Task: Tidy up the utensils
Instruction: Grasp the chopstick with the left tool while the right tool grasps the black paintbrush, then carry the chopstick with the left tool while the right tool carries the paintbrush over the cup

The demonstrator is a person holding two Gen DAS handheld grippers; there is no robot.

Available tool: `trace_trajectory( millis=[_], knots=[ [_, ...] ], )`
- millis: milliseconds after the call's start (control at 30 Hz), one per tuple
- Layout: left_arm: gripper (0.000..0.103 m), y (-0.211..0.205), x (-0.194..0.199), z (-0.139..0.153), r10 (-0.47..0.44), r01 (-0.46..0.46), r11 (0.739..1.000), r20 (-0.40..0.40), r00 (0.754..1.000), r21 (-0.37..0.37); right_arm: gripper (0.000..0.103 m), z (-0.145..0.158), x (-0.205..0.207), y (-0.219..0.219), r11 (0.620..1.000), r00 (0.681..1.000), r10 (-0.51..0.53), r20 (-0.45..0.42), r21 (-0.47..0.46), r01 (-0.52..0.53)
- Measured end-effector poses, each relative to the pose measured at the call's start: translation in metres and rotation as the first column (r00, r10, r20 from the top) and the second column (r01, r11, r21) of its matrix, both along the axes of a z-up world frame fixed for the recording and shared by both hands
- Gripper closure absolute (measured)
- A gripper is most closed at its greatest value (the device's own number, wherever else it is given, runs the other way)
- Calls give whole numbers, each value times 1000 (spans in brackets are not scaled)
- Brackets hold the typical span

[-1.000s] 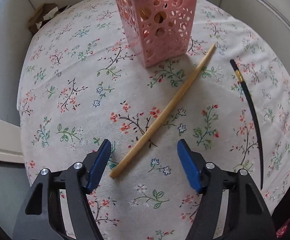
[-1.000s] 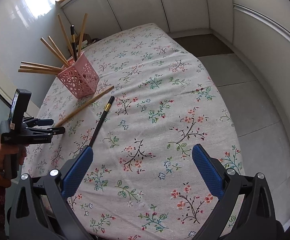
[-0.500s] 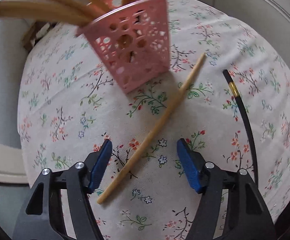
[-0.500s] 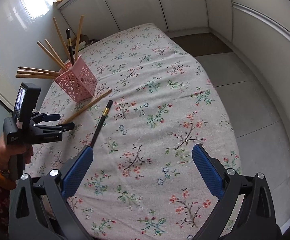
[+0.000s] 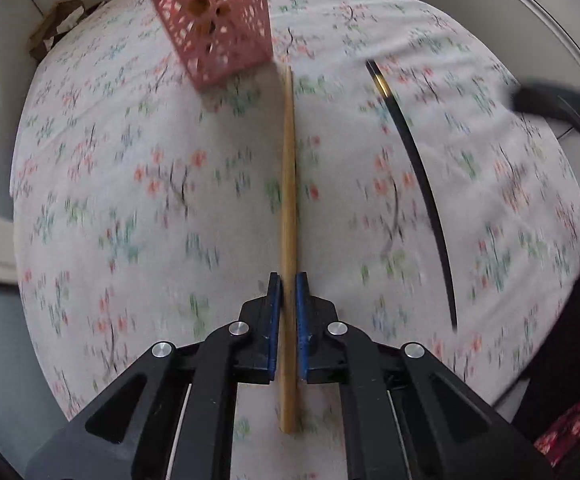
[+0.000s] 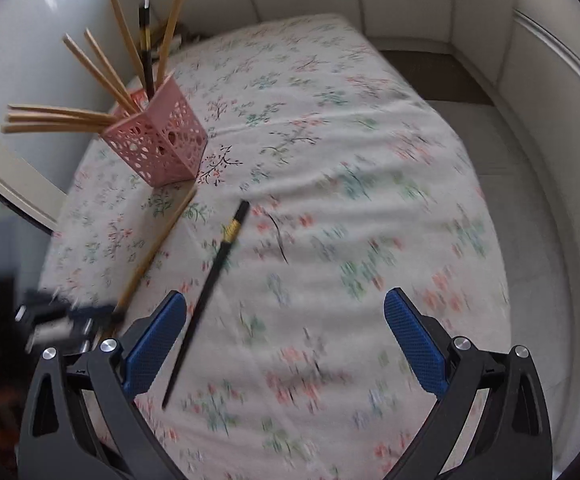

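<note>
Blue-padded jaws of the left tool (image 5: pixel 288 334) are closing on a long pale wooden chopstick (image 5: pixel 288 208), clamping it near its lower end at the bottom centre of the left wrist view. Its long axis is running straight up the frame from the tool toward the pink perforated plastic holder (image 5: pixel 214 24) at the upper left, its far tip lying just beside the holder's base on the floral-cloth surface (image 5: pixel 130 208). More wooden sticks are already standing in that holder. To the right, well apart from the wooden stick, a slim black chopstick with a gold band (image 6: pixel 210 284) is lying nearly parallel. In the right wrist view, that black stick is passing just inside the left pad of the right tool (image 6: pixel 286 344), whose jaws are standing wide with nothing gripped. Judging by this, the right hand is nearer the black stick, which likely comes next.
</note>
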State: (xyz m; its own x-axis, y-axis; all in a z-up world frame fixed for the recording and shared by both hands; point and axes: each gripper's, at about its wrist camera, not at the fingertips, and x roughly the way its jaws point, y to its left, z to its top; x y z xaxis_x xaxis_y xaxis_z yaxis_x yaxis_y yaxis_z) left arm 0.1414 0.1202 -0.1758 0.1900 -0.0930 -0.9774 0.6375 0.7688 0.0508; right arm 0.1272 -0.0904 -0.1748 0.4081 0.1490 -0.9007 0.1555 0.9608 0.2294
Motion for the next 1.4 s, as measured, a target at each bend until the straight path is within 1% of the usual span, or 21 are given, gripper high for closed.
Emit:
trace_trajectory(
  millis=[33, 100, 167, 200, 267, 300, 333, 500, 567, 600, 633, 767, 833, 867, 900, 933, 1000, 1067, 1200, 1300, 1400],
  knots=[
    [96, 3, -3, 0, 2, -2, 1000, -1, 1000, -3, 12, -6, 16, 5, 1000, 999, 1, -45, 0, -1],
    [96, 9, -9, 1, 10, -10, 1000, -3, 1000, -12, 34, -20, 41, 9, 1000, 992, -10, -122, 17, 13],
    [96, 16, -15, 2, 13, -13, 1000, -3, 1000, -21, 44, -38, 62, 16, 998, 976, -10, -216, 59, 23],
    [96, 19, -17, 3, 12, -12, 1000, -3, 1000, -26, 46, -33, 67, 18, 999, 980, -24, -195, 40, 32],
    [96, 27, -25, 4, 6, -7, 999, -8, 1000, -35, 53, -36, 76, 22, 998, 974, -38, -223, 39, 48],
    [96, 31, -27, 4, 2, -3, 999, -11, 1000, -38, 86, -37, 80, 25, 998, 973, -37, -230, 41, 47],
    [95, 33, -28, 5, 1, -2, 999, -21, 1000, -41, 91, -39, 81, 26, 997, 970, -29, -242, 56, 44],
    [89, 33, -14, 16, 0, 0, 1000, 9, 1000, -31, 96, -39, 71, 23, 997, 974, -26, -223, 71, 42],
    [75, 18, -3, 24, 0, 1, 999, 33, 999, -41, 96, -39, 63, 16, 994, 973, -25, -231, 101, 50],
    [64, 8, 5, 28, 2, 0, 999, 44, 999, -39, 96, -39, 58, 12, 992, 972, -24, -236, 116, 52],
    [59, -1, 13, 29, 7, -5, 999, 56, 998, -39, 96, -39, 53, 9, 991, 972, -20, -236, 122, 50],
    [59, -22, 41, 21, 47, -46, 999, 53, 997, -15, 96, -38, 33, -1, 991, 972, -3, -235, 131, 35],
    [59, -32, 39, 12, 75, -76, 997, 41, 996, 17, 96, -38, 22, -5, 992, 973, 7, -231, 127, 23],
    [59, -31, 38, 11, 84, -84, 996, 51, 995, 2, 96, -40, 15, -6, 992, 974, 11, -228, 128, 19],
    [63, -28, 39, 10, 88, -88, 996, 46, 995, 0, 96, -38, 8, -7, 991, 975, 15, -223, 132, 15],
    [78, -25, 37, 11, 97, -96, 995, 21, 995, -35, 96, -37, 1, -8, 991, 976, 14, -219, 134, 15],
    [96, -26, 32, 11, 92, -91, 995, 21, 996, -41, 96, -36, -9, -12, 991, 980, 3, -198, 135, 24],
    [98, -25, 19, 12, 89, -88, 996, 59, 994, -33, 96, -34, -21, -16, 989, 986, -12, -165, 145, 36],
    [98, -7, -11, 23, 120, -107, 990, 148, 982, -93, 96, -9, -54, -24, 988, 998, -57, -26, 143, 60],
    [98, 6, -45, 52, 146, -112, 981, 223, 964, -157, 96, 20, -77, -26, 991, 994, -71, 88, 124, 60],
    [98, -4, -64, 81, 173, -109, 971, 309, 935, -213, 96, 46, -93, -22, 991, 978, -91, 186, 118, 70]
  ],
)
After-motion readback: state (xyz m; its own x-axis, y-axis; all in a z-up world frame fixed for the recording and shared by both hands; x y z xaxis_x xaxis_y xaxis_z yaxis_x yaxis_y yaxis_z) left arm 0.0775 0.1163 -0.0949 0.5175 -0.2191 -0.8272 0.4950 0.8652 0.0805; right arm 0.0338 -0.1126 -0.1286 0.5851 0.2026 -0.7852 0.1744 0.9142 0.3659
